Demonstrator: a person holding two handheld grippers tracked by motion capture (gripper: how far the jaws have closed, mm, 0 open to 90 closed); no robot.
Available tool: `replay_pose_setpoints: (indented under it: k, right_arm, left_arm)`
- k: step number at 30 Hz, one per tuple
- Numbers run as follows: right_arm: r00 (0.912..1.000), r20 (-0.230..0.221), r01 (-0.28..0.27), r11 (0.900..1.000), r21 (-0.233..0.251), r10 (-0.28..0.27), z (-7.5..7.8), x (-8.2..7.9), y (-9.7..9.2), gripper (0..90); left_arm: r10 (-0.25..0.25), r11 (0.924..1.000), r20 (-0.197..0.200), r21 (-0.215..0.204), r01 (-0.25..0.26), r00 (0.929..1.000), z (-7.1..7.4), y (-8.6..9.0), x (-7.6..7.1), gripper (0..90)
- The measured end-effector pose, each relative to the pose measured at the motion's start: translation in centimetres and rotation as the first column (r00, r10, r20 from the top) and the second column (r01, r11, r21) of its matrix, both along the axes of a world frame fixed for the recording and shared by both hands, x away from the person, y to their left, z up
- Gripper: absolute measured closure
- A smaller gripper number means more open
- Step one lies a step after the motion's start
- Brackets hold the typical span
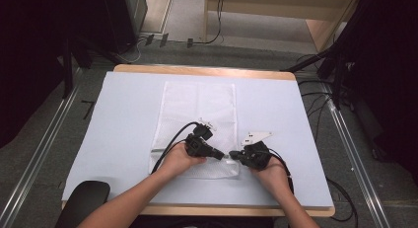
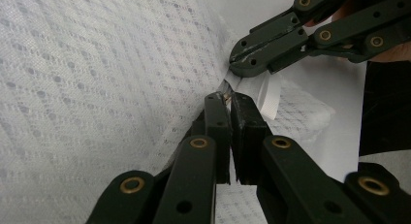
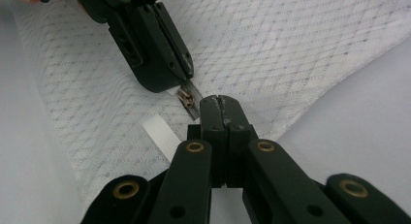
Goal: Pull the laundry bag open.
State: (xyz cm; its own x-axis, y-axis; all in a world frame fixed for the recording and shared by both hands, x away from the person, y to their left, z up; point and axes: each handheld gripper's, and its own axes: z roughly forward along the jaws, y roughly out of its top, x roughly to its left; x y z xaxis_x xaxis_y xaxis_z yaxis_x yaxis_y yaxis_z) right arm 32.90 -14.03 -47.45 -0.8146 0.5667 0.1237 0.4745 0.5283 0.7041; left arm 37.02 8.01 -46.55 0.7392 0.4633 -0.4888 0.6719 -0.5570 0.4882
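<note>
Item: white mesh bag (image 1: 197,124) flat on the surface, zipper pull (image 3: 188,99) at its near edge pinched by left gripper (image 1: 224,156), right gripper (image 1: 235,154) clenched on the fabric beside it; draw the pull along steadily, fabric taut.

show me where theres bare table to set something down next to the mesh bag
Free: the bare table cover left of the white mesh bag, and the strip right of it past the grey plate. Crowded: the bag's near end, where the left gripper and right gripper meet at the zipper pull.
</note>
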Motion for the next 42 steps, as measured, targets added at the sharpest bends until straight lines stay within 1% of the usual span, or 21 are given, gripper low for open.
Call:
replay_pose_setpoints:
  k: [2, 3, 5, 6, 7, 10, 11, 12, 13, 16, 17, 18, 20, 25, 28, 29, 31, 34, 35, 38, 42]
  right_arm:
    - [1.0, 0.0, 0.003, 1.0, -0.001, -0.003, 0.0, 0.0, 0.0, 90.0]
    - [1.0, 0.001, 0.003, 1.0, -0.001, -0.003, 0.0, -0.1, 0.0, 90.0]
    - [1.0, -0.001, 0.002, 1.0, 0.002, -0.002, 0.0, -0.1, 0.0, 90.0]
    - [1.0, -0.002, 0.002, 1.0, 0.007, -0.002, -0.1, 0.0, -0.1, 90.0]
    - [1.0, -0.003, 0.002, 1.0, 0.009, -0.002, -0.1, 0.0, -0.1, 90.0]
    - [1.0, -0.004, 0.003, 0.9999, 0.011, -0.002, -0.1, -0.1, -0.1, 90.0]
    - [1.0, -0.002, 0.002, 0.9999, 0.01, -0.002, -0.1, -0.1, -0.1, 90.0]
    - [1.0, 0.001, -0.001, 0.9999, 0.011, 0.001, -0.1, -0.1, -0.2, 90.0]
    - [1.0, 0.001, -0.002, 0.9999, 0.014, 0.002, -0.2, 0.0, -0.2, 90.0]
    - [1.0, -0.005, -0.004, 0.9997, 0.024, 0.004, -0.2, 0.1, -0.3, 90.0]
    - [1.0, -0.006, -0.003, 0.9997, 0.024, 0.003, -0.2, 0.0, -0.3, 90.0]
    - [1.0, -0.005, -0.005, 0.9997, 0.025, 0.005, -0.2, 0.1, -0.3, 90.0]
    - [1.0, -0.002, -0.007, 0.9997, 0.024, 0.007, -0.2, 0.1, -0.3, 90.0]
    - [0.9999, -0.006, -0.012, 0.9994, 0.032, 0.012, -0.3, 0.1, -0.4, 90.0]
    - [0.9999, -0.011, -0.009, 0.9994, 0.034, 0.009, -0.3, 0.2, -0.4, 90.0]
    - [0.9999, -0.009, -0.012, 0.9993, 0.035, 0.013, -0.3, 0.2, -0.4, 90.0]
    - [0.9999, -0.012, -0.012, 0.9993, 0.034, 0.012, -0.3, 0.2, -0.4, 90.0]
    - [0.9998, -0.015, -0.01, 0.9994, 0.033, 0.01, -0.2, 0.2, -0.4, 90.0]
    - [0.9998, -0.018, -0.009, 0.9994, 0.032, 0.01, -0.2, 0.2, -0.4, 90.0]
    - [0.9998, -0.016, -0.013, 0.9994, 0.031, 0.013, -0.2, 0.2, -0.4, 90.0]
    - [0.9997, -0.017, -0.02, 0.9993, 0.033, 0.02, -0.2, 0.3, -0.5, 90.0]
  left_arm:
    - [0.004, 1.0, -0.005, 0.007, -0.004, 1.0, 0.1, 0.1, 0.0, 88.6]
    - [0.012, 0.9999, -0.009, 0.004, -0.012, 0.9999, 0.1, 0.3, 0.1, 88.6]
    - [0.008, 0.9999, -0.009, 0.007, -0.008, 0.9999, 0.2, 0.7, 0.2, 88.5]
    - [0.003, 1.0, -0.025, -0.005, -0.003, 0.9997, 0.2, 0.8, 0.3, 88.5]
    - [0.002, 1.0, -0.02, -0.001, -0.002, 0.9998, 0.3, 0.7, 0.2, 88.5]
    - [0.002, 1.0, -0.029, 0.002, -0.002, 0.9996, 0.3, 1.0, 0.3, 88.5]
    - [-0.001, 0.9999, -0.034, 0.01, 0.002, 0.9994, 0.4, 1.2, 0.4, 88.5]
    - [0.004, 1.0, -0.031, 0.004, -0.004, 0.9995, 0.4, 1.4, 0.4, 88.5]
    - [0.007, 1.0, -0.044, -0.001, -0.007, 0.999, 0.5, 1.5, 0.5, 88.5]
    - [-0.001, 1.0, -0.05, 0.003, 0.001, 0.9987, 0.5, 1.7, 0.5, 88.4]
    - [0.001, 1.0, -0.046, 0.008, 0.0, 0.9989, 0.5, 1.8, 0.4, 88.4]
    - [0.0, 1.0, -0.051, 0.002, 0.0, 0.9987, 0.5, 1.8, 0.4, 88.4]
    - [-0.001, 1.0, -0.049, 0.006, 0.001, 0.9988, 0.5, 2.1, 0.5, 88.4]
    - [0.013, 0.9999, -0.055, 0.0, -0.013, 0.9984, 0.8, 2.7, 0.5, 88.4]
    - [0.014, 0.9999, -0.055, 0.002, -0.014, 0.9984, 1.0, 2.9, 0.5, 88.4]
    - [0.012, 0.9999, -0.049, 0.008, -0.012, 0.9987, 1.0, 3.0, 0.5, 88.4]
    - [0.014, 0.9999, -0.068, -0.005, -0.014, 0.9976, 1.0, 3.3, 0.6, 88.4]
    - [0.023, 0.9997, -0.071, 0.0, -0.023, 0.9972, 1.0, 3.7, 0.6, 88.3]
    - [0.022, 0.9997, -0.077, -0.006, -0.023, 0.9968, 1.0, 3.9, 0.7, 88.4]
    - [0.028, 0.9995, -0.076, -0.01, -0.029, 0.9968, 1.3, 4.4, 0.7, 88.4]
    - [0.036, 0.9993, -0.064, -0.006, -0.036, 0.9973, 1.5, 4.7, 0.6, 88.3]
